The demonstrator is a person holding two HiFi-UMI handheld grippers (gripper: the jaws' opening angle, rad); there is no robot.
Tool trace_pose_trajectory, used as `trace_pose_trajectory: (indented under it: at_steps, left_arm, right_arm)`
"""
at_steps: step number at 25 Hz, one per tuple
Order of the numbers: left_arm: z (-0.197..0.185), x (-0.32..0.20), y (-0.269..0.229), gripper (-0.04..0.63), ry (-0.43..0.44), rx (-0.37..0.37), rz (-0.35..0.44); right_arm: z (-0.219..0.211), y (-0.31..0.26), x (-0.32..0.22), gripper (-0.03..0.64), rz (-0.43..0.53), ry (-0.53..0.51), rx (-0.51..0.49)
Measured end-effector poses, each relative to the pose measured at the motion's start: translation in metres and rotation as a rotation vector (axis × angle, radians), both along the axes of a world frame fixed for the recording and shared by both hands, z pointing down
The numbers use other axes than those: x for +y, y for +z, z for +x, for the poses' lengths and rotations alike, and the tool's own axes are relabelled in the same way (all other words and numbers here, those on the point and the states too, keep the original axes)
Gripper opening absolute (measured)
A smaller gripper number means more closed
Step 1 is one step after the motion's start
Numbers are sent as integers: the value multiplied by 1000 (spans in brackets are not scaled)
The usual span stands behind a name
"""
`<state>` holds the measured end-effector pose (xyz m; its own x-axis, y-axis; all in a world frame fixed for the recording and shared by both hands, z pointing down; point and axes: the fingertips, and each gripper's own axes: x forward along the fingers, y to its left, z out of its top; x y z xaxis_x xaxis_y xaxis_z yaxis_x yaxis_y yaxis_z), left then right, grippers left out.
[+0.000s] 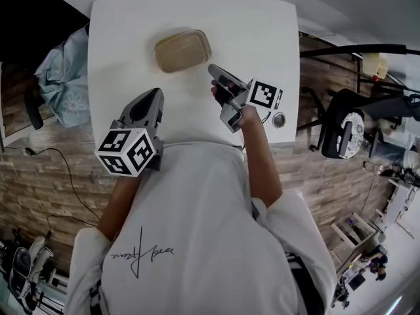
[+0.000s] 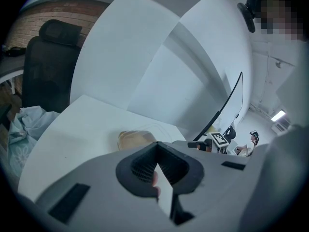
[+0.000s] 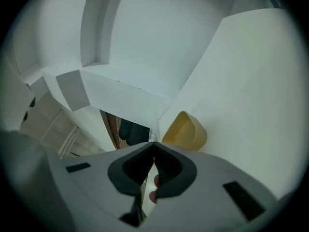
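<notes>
A tan lidded container [image 1: 182, 50] lies on the white table [image 1: 125, 38] toward its far side. My right gripper [image 1: 212, 68] hovers just right of the container, tilted, with its jaws closed together and nothing visible between them. In the right gripper view the container [image 3: 186, 129] sits just beyond the closed tips [image 3: 153, 146]. My left gripper [image 1: 156, 92] is nearer the front edge, below and left of the container, also shut and empty. From the left gripper view, the container [image 2: 136, 139] shows just over the closed tips [image 2: 157, 146].
A light blue cloth [image 1: 62, 77] drapes over a chair at the table's left. A small round metal object [image 1: 279, 119] sits at the table's right edge. A black chair [image 1: 341, 133] stands to the right on the brick-pattern floor.
</notes>
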<state>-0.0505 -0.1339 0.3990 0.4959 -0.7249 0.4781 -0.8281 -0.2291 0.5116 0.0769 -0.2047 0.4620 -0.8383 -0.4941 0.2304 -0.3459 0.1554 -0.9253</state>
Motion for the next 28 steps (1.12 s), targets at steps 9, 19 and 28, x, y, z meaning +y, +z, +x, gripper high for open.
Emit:
trace_pose_trajectory:
  at_steps: [9,19,28]
  left_arm:
    - [-1,2,-7,3,-11,32,33]
    - [0,3,-13,3,3,44,70]
    - [-1,2,-14,3,6,52,80]
  right_arm:
    - [-1,-17,6,11,34,-4,18]
    - [-6,-34,9,12,67,25,-36]
    - [-12,-44,14,12,80,21,-41]
